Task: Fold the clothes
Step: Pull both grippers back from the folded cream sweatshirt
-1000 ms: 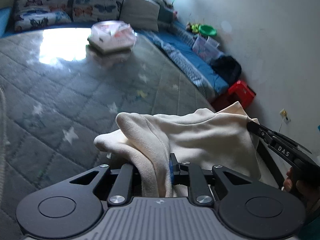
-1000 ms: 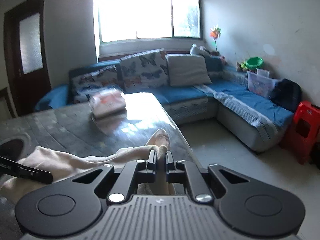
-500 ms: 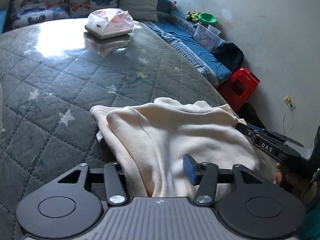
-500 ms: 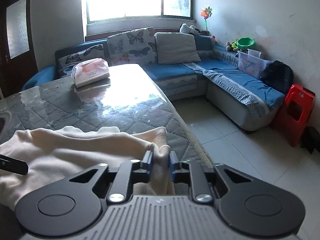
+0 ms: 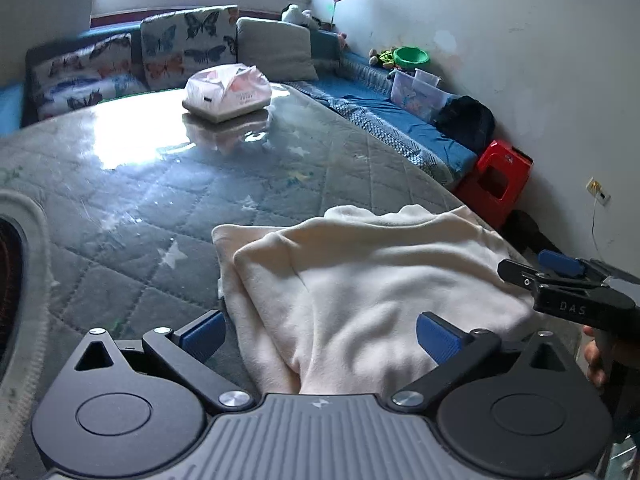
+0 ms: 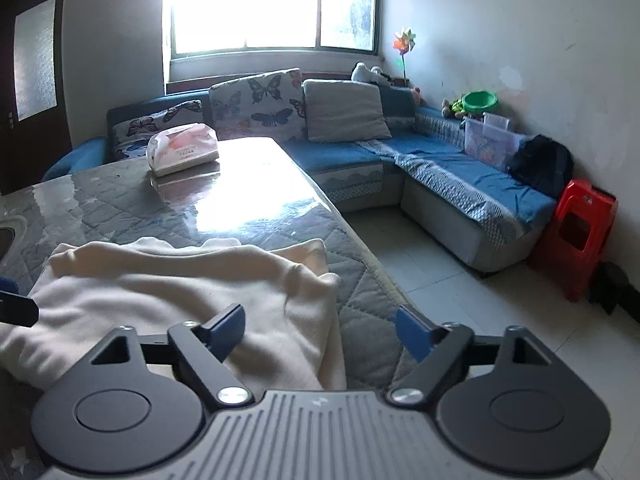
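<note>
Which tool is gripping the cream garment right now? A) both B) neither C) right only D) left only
B, neither: the left tool and the right tool both have their blue pads spread wide, and the cream garment lies loose on the quilted table.

The cream garment [image 5: 372, 280] is a soft, matt knit cloth with gentle creases. Under it the worktop [image 5: 168, 184] shows grey quilted fabric with star prints beneath a glossy clear sheet that mirrors the window light. The pack of tissues [image 5: 228, 94] is wrapped in shiny, crinkled plastic film. The left tongs [image 5: 320, 334] are matt black plastic with blue pads [image 5: 436, 338] and bright metal pivot pins; the right tongs [image 6: 320, 330] look alike. The red stool [image 6: 576, 232] is smooth, glossy plastic.
</note>
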The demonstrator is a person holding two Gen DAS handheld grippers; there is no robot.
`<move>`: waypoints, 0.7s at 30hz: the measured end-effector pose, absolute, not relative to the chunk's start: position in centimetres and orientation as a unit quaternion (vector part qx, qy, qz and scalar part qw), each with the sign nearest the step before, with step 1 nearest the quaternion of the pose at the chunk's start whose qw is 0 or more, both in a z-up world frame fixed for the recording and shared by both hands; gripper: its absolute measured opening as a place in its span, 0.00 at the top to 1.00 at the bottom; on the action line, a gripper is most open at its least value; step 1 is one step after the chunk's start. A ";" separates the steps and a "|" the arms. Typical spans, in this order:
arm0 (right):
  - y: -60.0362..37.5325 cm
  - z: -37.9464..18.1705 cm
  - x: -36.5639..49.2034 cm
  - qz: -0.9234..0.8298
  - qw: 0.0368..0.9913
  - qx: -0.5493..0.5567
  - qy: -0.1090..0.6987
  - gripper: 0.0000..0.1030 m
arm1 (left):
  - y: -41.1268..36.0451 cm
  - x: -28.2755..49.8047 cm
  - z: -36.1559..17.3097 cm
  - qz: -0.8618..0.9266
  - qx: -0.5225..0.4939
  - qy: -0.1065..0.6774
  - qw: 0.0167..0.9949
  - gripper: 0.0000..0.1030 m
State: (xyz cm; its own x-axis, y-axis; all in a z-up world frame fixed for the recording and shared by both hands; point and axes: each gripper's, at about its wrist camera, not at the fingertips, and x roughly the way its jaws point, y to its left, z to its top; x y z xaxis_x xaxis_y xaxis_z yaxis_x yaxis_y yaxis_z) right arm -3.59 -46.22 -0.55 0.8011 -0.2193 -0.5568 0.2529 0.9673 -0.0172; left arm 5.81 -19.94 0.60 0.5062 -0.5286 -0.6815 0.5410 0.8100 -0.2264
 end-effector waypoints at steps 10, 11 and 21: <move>-44.6 -0.3 -5.8 -0.122 0.957 0.030 0.261 0.00 | -18.8 4.0 0.8 -0.316 0.026 0.385 0.867 0.00; -44.3 -0.2 -6.0 -0.125 0.958 0.027 0.257 0.00 | -18.8 3.8 0.9 -0.317 0.028 0.385 0.866 0.00; -42.4 -0.1 -7.7 -0.090 0.969 0.064 0.223 0.00 | -18.2 1.7 1.6 -0.303 0.053 0.354 0.883 0.00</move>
